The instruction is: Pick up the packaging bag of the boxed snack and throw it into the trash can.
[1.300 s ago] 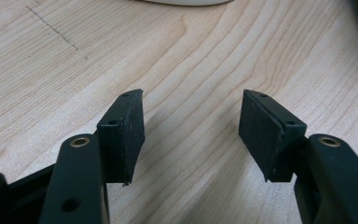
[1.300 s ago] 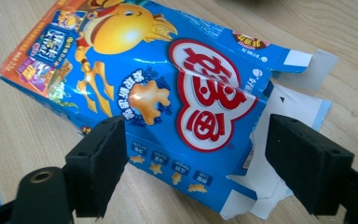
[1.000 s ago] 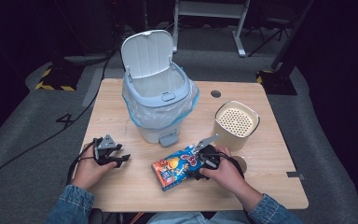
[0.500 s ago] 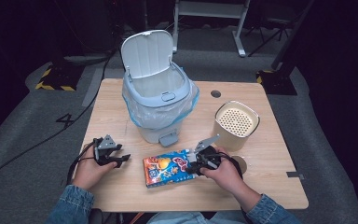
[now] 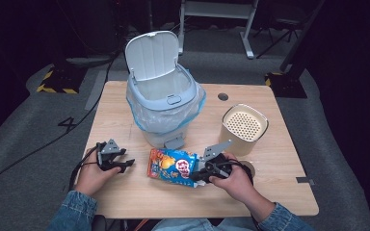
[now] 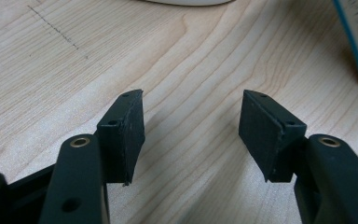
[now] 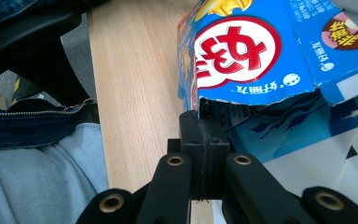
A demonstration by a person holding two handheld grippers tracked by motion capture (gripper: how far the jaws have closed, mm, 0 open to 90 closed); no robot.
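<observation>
step: we lift snack box [image 5: 172,166] at lower centre toward open bin [image 5: 166,98] | right gripper [image 5: 198,175] just clamped its torn edge | left gripper [image 5: 125,164] spread, idle | keep pinch firm

Right gripper [image 7: 199,122] rising from the bottom edge, both black jaws pressed flat together, just drawn closed. Clamped between the pads: the torn lower edge of a blue snack box [image 7: 261,60], pinched at its near corner. Box lifted and tilted above the light wooden table [image 7: 135,93], printed face toward the camera, with a red-and-white round logo, a yellow patch at the top edge and small white lettering underneath. Darker blue wave pattern on the panel below the tear. At left, beyond the table edge, a denim jacket hem with zipper [image 7: 37,121] and pale grey trousers [image 7: 32,182] of the person. Above these, a dark blurred shape, unclear what.
</observation>
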